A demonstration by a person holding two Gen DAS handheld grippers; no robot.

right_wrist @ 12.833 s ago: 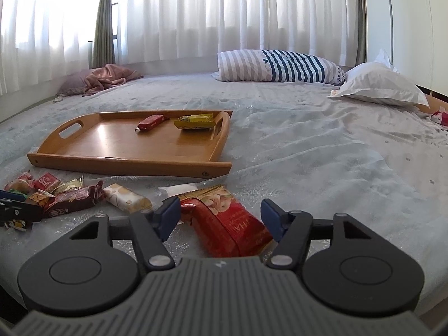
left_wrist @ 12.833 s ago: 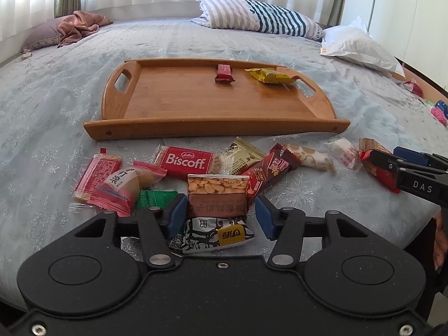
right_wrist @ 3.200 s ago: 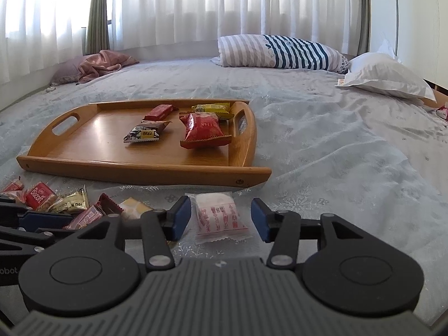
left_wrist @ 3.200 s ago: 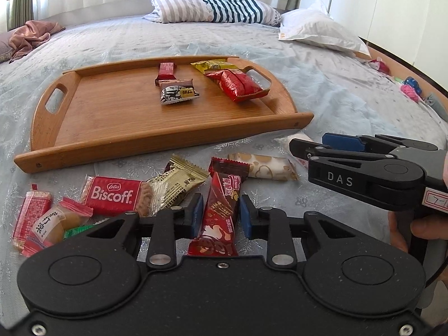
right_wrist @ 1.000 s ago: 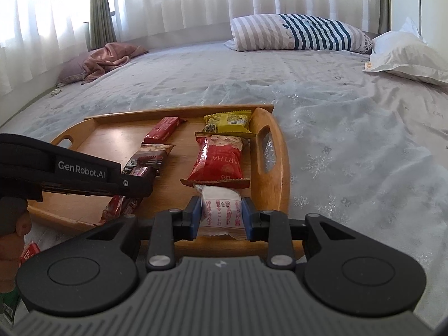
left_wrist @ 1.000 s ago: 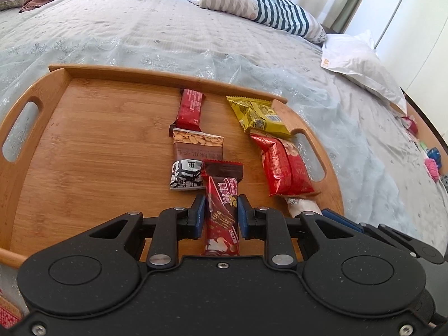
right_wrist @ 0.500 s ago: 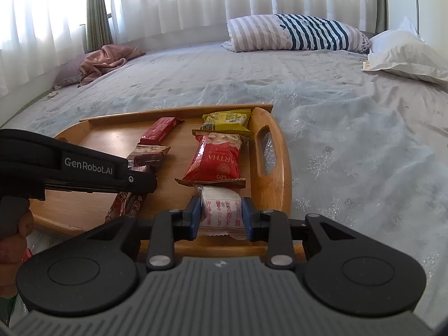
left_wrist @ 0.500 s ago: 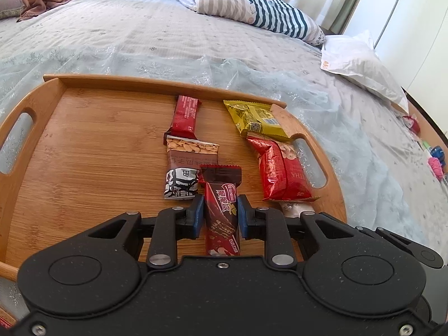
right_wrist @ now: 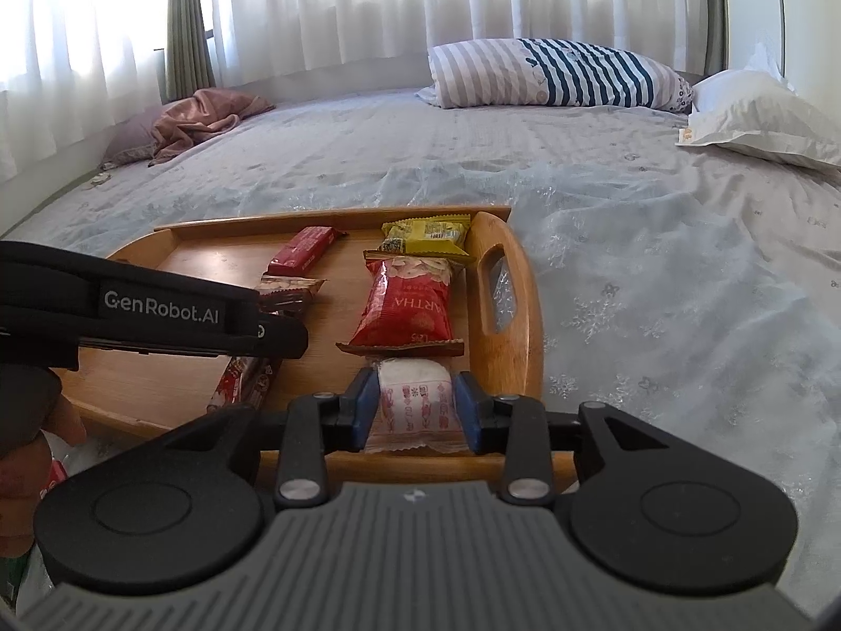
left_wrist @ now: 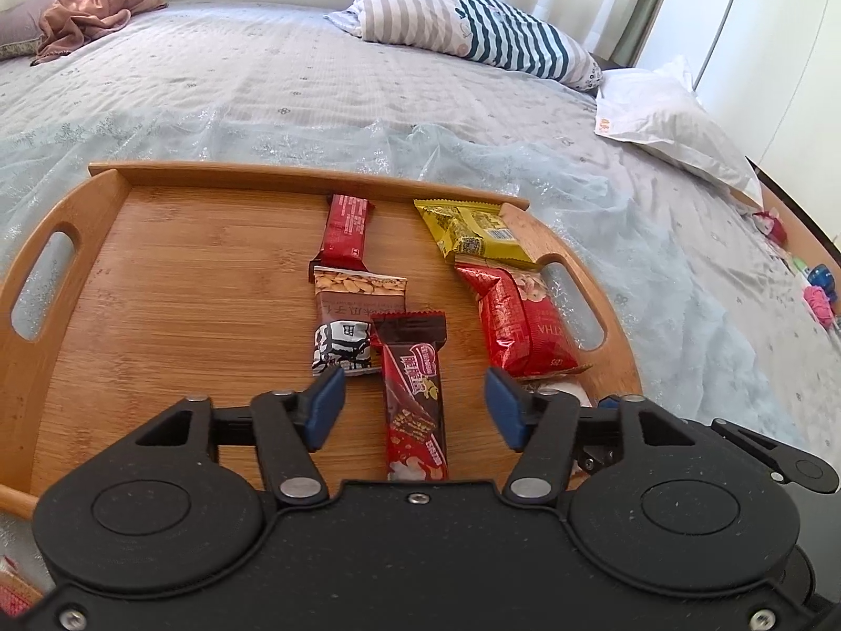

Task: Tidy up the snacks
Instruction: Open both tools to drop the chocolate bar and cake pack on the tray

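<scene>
Bedroom scene: pale blue bedspread [left_wrist: 368, 94] with a wooden tray [left_wrist: 173, 284] sitting on it, striped pillow [left_wrist: 473, 31] and white pillow [left_wrist: 678, 126] well behind the tray, pink cloth [left_wrist: 89, 16] far back near the curtains. On the tray's far right corner lies a yellow packet [left_wrist: 473, 231], just nearer than it a red bag [left_wrist: 520, 321]; toward tray centre a small red bar [left_wrist: 344, 231], then a peanut packet [left_wrist: 349, 321] touching its near end. Left gripper [left_wrist: 415, 407] hangs over the tray's near edge, jaws opening, blue pads clear of the dark red bar [left_wrist: 415, 394], which lies flat on the tray between them, its top corner overlapping the peanut packet. Right gripper [right_wrist: 415, 410] sits at the tray's near right corner, jaws opening, with the white pink-printed packet [right_wrist: 415, 405] between the pads; pads look right against its sides, can't tell if contact remains. That packet sits on the tray just nearer than the red bag. Person's hand [right_wrist: 21, 452] partly visible off the tray's left near side.
</scene>
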